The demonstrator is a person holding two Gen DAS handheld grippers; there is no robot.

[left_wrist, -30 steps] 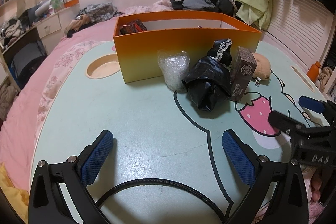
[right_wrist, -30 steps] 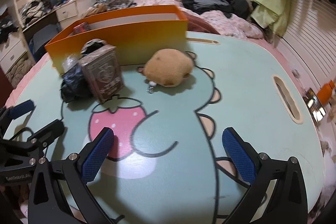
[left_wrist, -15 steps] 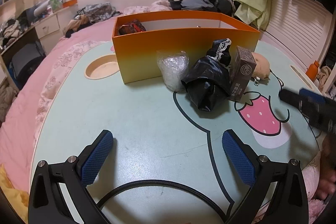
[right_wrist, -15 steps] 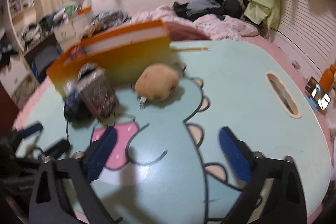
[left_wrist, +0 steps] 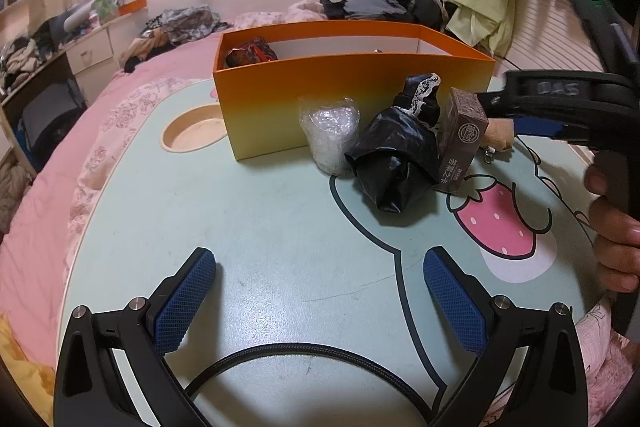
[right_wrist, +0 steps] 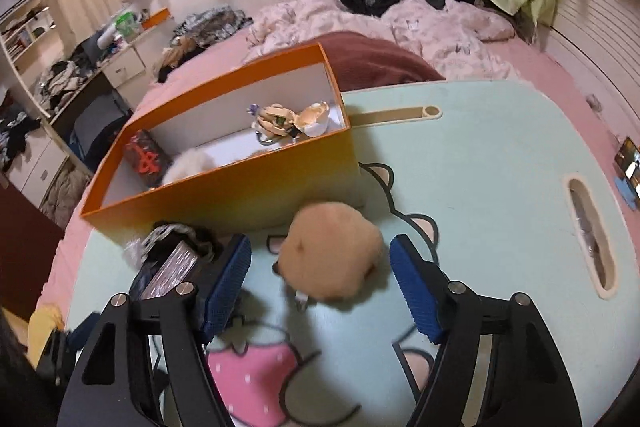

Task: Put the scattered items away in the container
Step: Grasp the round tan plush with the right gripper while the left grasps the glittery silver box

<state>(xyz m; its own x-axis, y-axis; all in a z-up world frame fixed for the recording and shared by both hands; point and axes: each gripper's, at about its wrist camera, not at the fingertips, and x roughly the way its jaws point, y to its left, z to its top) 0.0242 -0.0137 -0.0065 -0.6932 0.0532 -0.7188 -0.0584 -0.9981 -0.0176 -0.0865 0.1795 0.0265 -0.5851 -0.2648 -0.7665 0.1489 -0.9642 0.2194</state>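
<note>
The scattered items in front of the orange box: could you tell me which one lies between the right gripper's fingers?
The tan plush toy; the right gripper is open around it.

A box [left_wrist: 352,115] stands on the table [left_wrist: 280,235], with a round hollow [left_wrist: 192,133] in the tabletop to its left. Against the box's front wall stand a plastic wad [left_wrist: 330,133], a bag [left_wrist: 394,163] to its right, then a carton [left_wrist: 460,143], all close together. A plush toy [right_wrist: 332,253] lies right of the carton, before the box's right end, between the fingers of the right gripper [right_wrist: 320,291]. Inside the box lie a packet [right_wrist: 146,157] at the left end and a small toy [right_wrist: 288,121] at the right.
</note>
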